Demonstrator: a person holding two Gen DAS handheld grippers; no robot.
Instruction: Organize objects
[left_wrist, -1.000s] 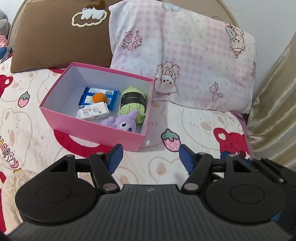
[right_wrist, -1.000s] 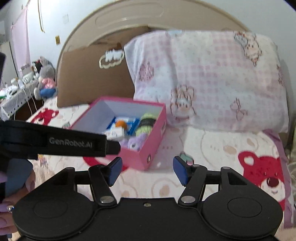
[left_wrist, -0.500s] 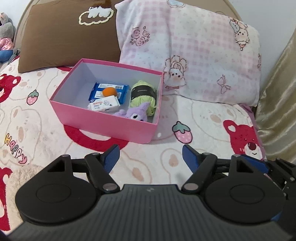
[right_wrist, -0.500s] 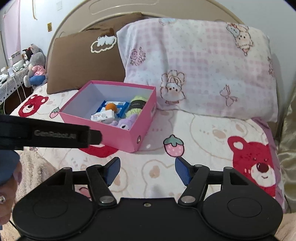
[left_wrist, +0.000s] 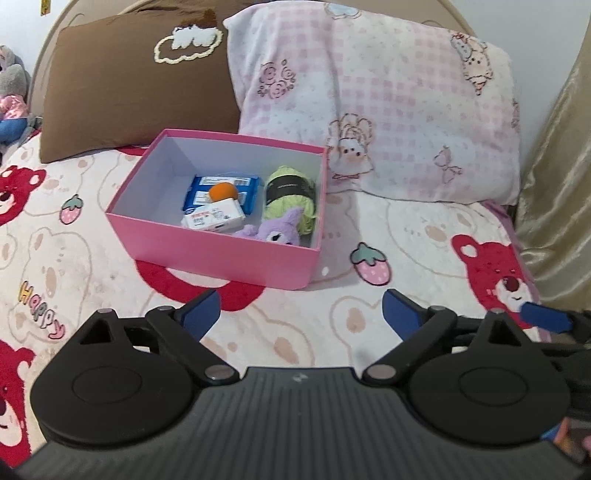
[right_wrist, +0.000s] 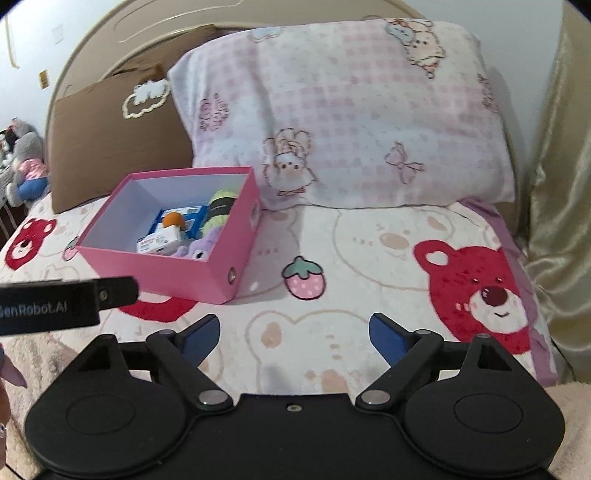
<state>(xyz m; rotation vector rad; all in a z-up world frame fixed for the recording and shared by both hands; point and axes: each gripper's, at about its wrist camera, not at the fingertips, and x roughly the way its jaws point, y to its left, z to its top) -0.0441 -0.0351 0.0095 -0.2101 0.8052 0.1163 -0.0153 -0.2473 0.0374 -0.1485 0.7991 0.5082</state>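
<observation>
Left tool (left_wrist: 301, 308) and right tool (right_wrist: 294, 330) have just been opened wide; nothing is held between the blue pads. At 11 o'clock of both, the pink box (left_wrist: 221, 254) is seen on the bed (left_wrist: 332, 321), well apart from the tips. Inside are packed a blue packet (left_wrist: 221, 182), white tissue pack (left_wrist: 213, 218), orange ball (left_wrist: 222, 192), green yarn (left_wrist: 291, 195) and purple plush (left_wrist: 277, 230). Risk, as judged: the light box could be shoved or tipped on soft bedding if its wall is clipped.

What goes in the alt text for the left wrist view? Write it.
An open pink box on a bear-print bedspread holds blue and white tissue packs, an orange ball, green yarn and a purple plush toy. The left gripper, open and empty, is in the foreground.
</observation>
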